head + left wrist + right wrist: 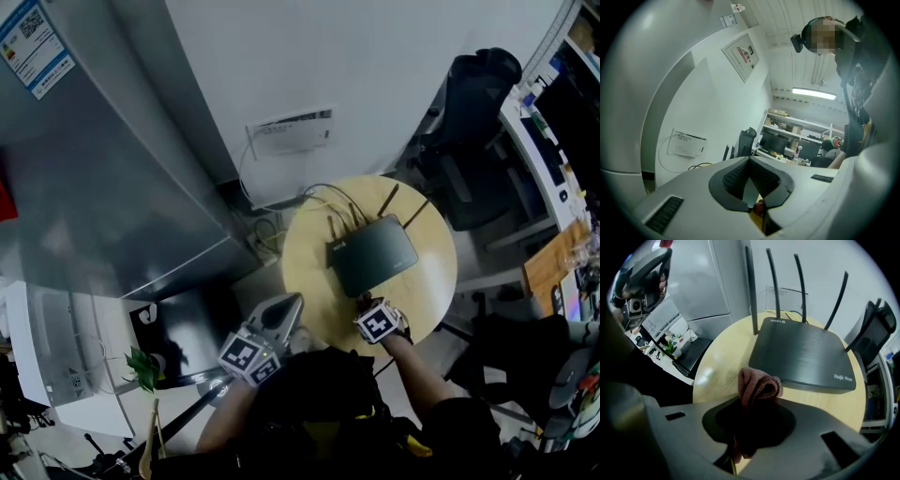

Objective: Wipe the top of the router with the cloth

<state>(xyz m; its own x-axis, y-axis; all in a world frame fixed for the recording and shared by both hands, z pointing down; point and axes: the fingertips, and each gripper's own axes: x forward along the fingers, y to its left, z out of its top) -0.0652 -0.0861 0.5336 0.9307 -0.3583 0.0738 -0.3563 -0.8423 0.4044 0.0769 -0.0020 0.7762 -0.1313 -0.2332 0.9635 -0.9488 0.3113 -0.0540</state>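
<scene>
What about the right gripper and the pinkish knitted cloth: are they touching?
Touching. The right gripper view shows the pinkish knitted cloth pinched between the jaws of the right gripper.

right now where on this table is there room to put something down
Bare wood on the table left of the router, out to the rim, and a strip on its right. Antennas and cables crowd the back edge; the right gripper with the cloth fills the near strip.

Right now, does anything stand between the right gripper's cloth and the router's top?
Nothing visible does. Only bare table separates the cloth in the right gripper from the near edge of the router; the antennas stand at its far edge.
</scene>
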